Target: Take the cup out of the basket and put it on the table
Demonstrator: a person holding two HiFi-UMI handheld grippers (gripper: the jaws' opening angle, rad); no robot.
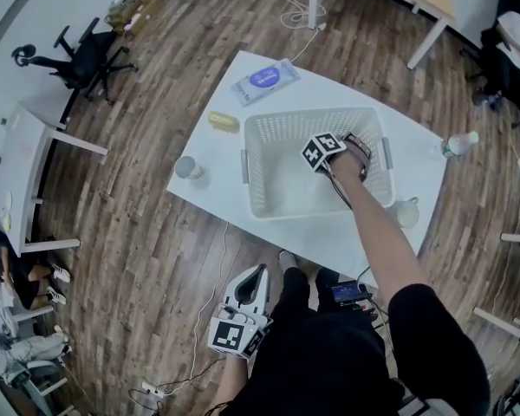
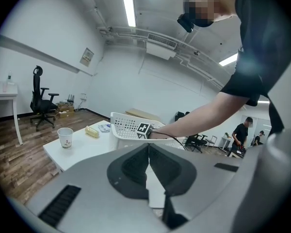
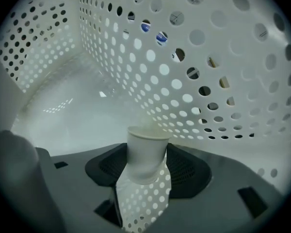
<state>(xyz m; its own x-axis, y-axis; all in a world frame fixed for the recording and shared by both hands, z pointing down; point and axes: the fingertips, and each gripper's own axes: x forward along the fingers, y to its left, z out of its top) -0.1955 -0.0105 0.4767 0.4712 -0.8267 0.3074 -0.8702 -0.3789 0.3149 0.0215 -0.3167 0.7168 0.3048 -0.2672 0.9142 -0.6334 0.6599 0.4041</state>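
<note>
Now the cup (image 3: 144, 161) is down inside the white basket (image 3: 194, 72), close to a wall full of little holes. It sits between the two jaws of the right gripper (image 3: 147, 149). The jaws are wide apart, and the dark pads (image 3: 182, 171) touch the cup on both sides, so the gripper has hold of it. From the head view, the person's arm reaches down into the basket and hides the cup. The basket stands on the white table (image 1: 217, 189). Another paper cup (image 1: 188, 167) stands on the table to the basket's left, well apart from it. A yellow thing (image 1: 224, 121) and a blue and white packet (image 1: 265, 80) lie on the far side. The left gripper (image 2: 148, 147) is down low by the person's side, its jaws pressed together with nothing in them.
</note>
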